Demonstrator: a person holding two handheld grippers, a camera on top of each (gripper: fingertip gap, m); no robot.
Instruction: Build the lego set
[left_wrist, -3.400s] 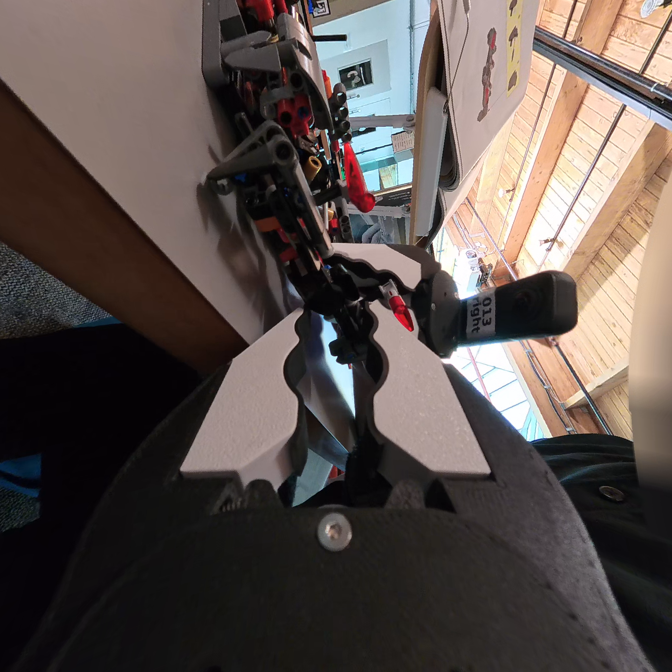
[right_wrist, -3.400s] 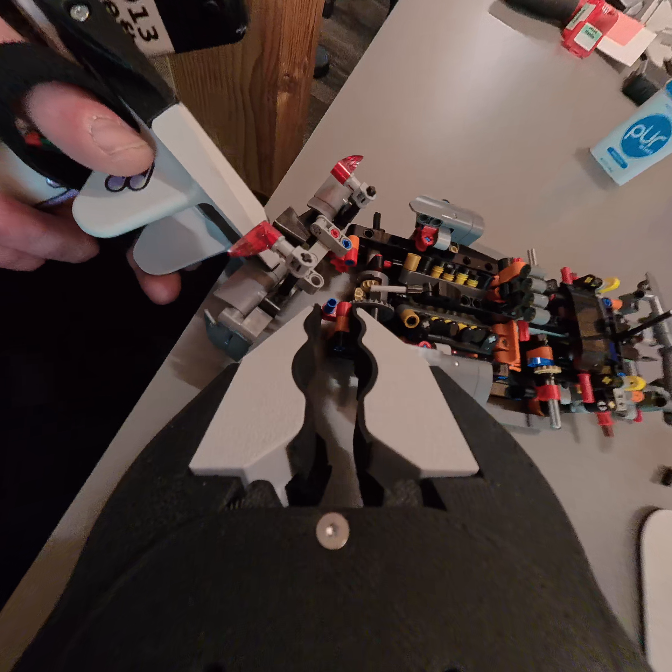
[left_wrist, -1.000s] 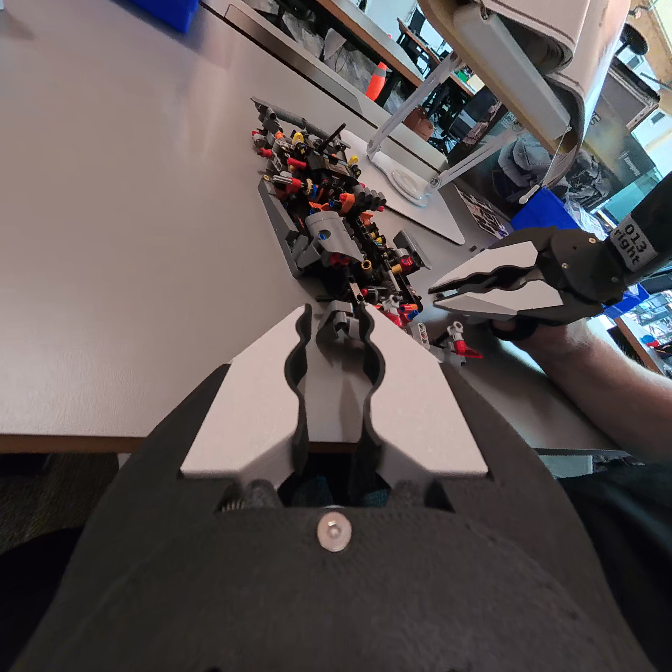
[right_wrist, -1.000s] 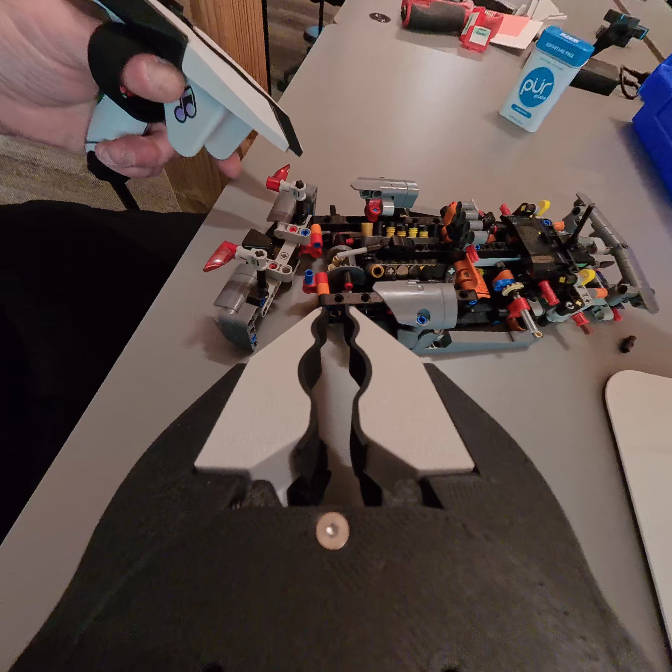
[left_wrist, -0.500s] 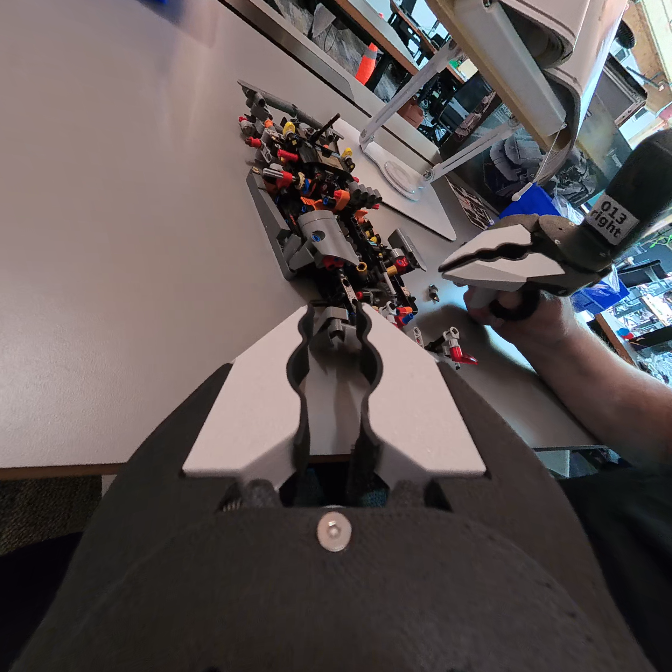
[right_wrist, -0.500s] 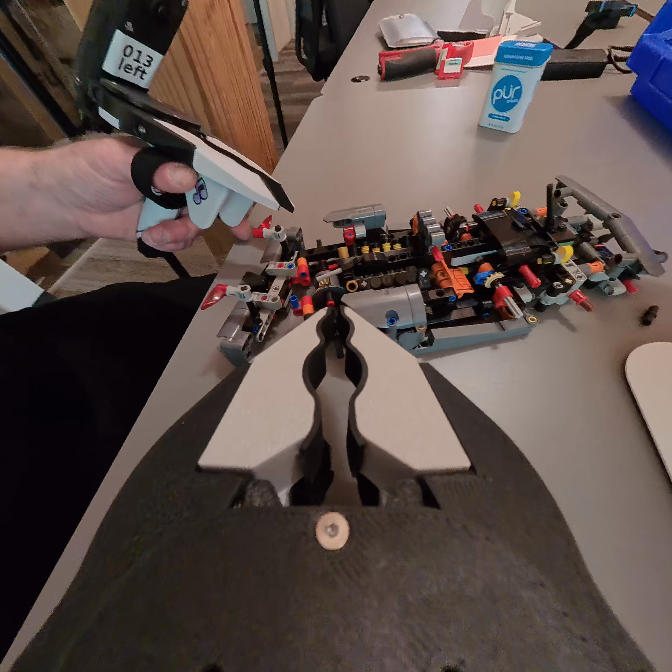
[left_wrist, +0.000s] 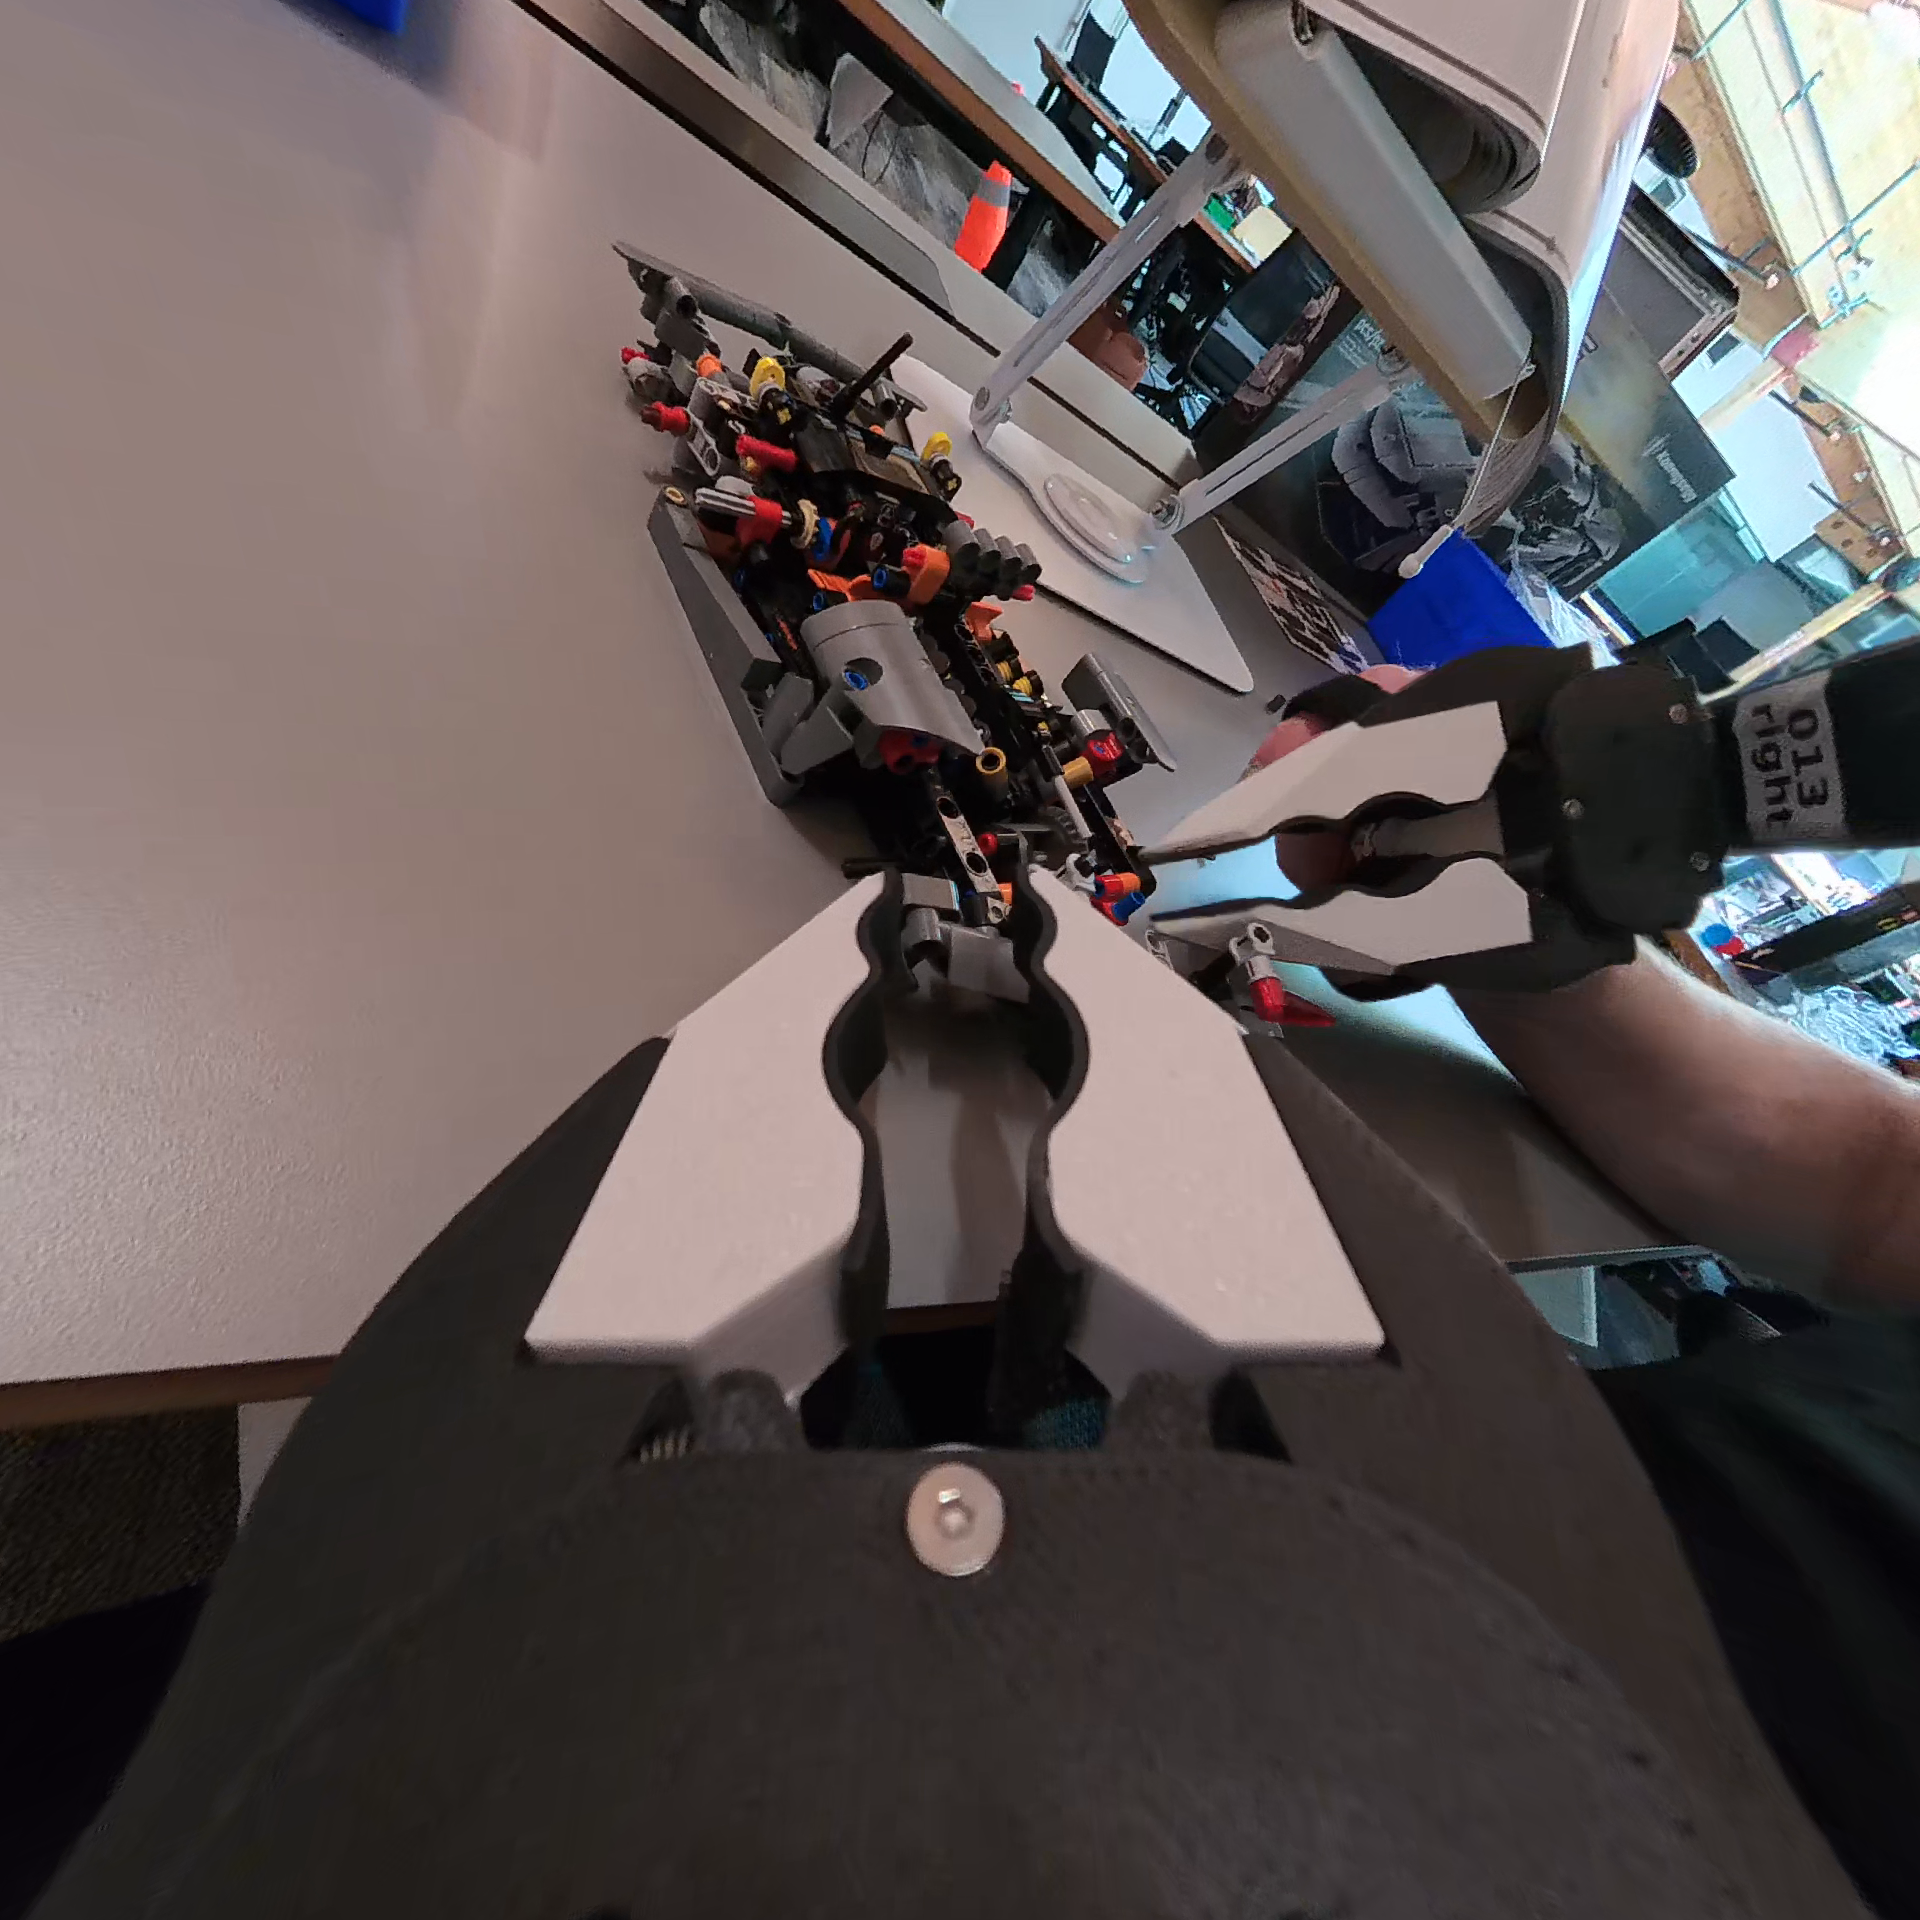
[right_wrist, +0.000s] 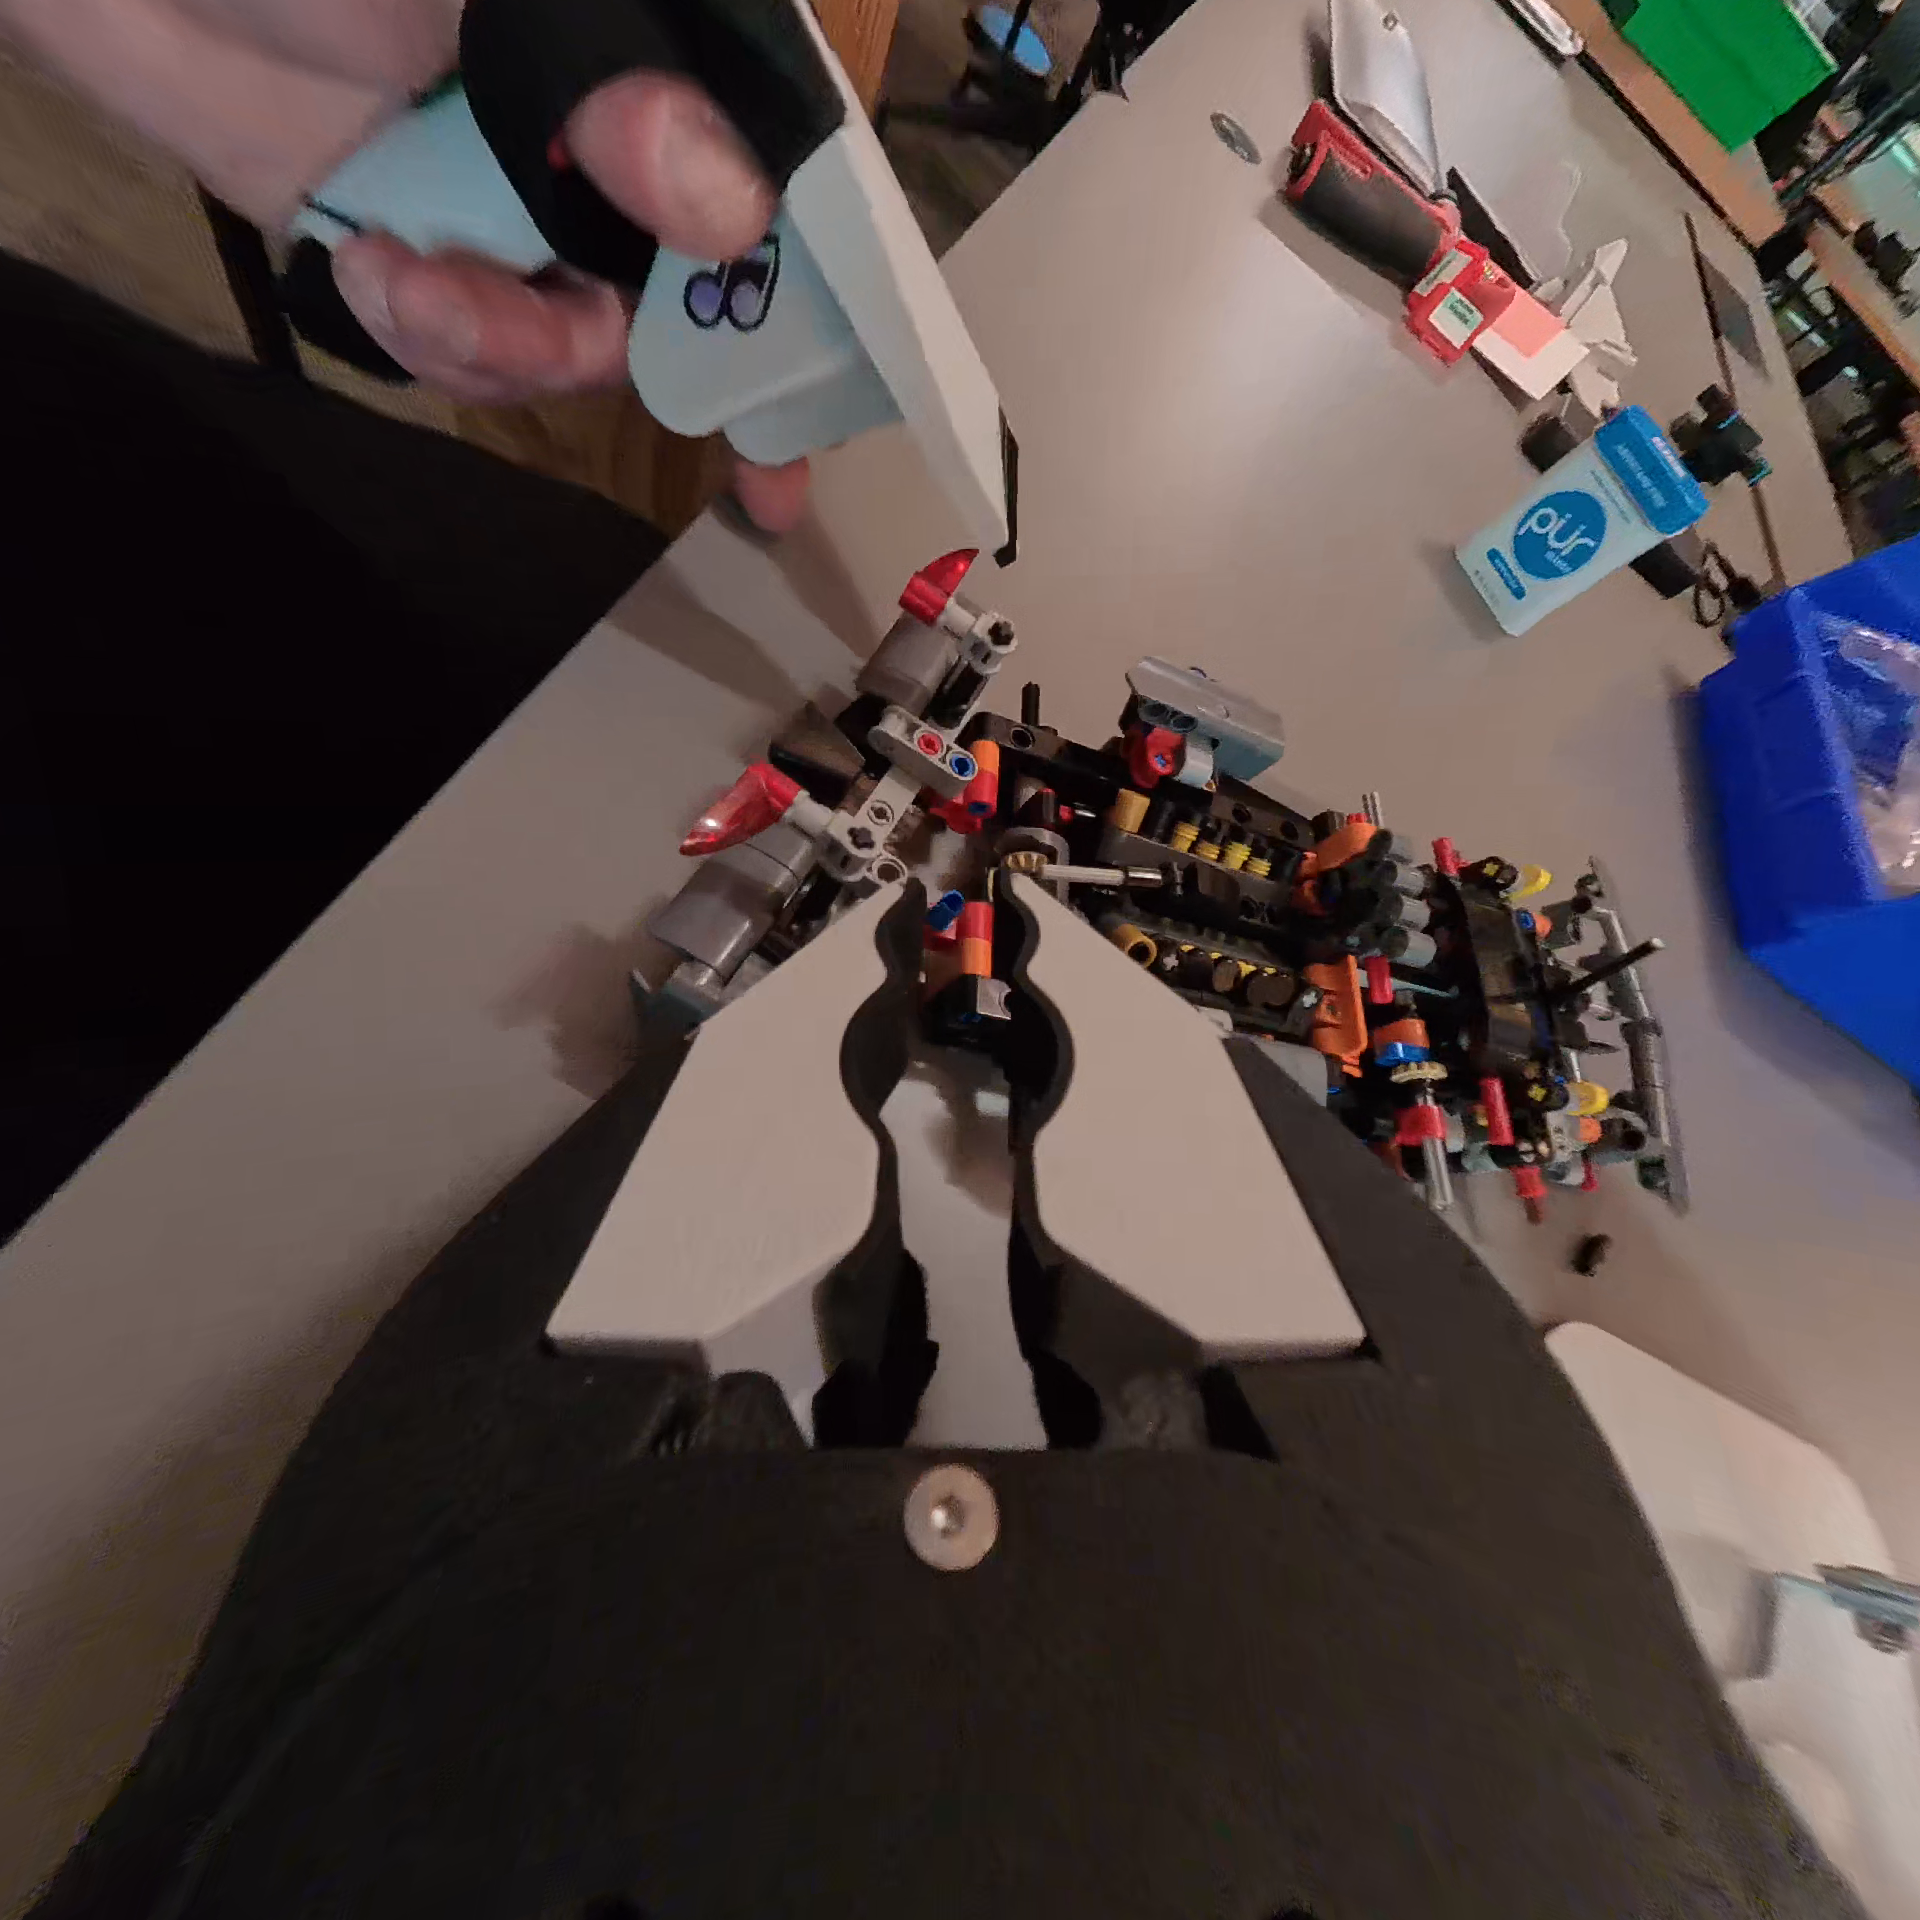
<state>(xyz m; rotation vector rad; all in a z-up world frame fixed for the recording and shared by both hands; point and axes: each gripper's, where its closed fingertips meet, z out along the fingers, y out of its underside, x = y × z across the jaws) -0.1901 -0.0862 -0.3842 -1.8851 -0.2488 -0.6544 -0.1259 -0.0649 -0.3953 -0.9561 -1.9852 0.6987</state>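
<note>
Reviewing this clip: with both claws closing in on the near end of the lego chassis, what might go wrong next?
1. The lego chassis lies near the table edge; a push could slide it off.
2. The right claw and left claw, both open, converge on one end and may collide.
3. The loose black pin could get knocked away.

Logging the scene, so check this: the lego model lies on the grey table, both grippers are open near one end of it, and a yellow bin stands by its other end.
One thing is off: the bin is blue, not yellow, as the right wrist view shows. The rest stands: the lego model lies on the grey table, with the left gripper and right gripper open near one end of it.
</note>
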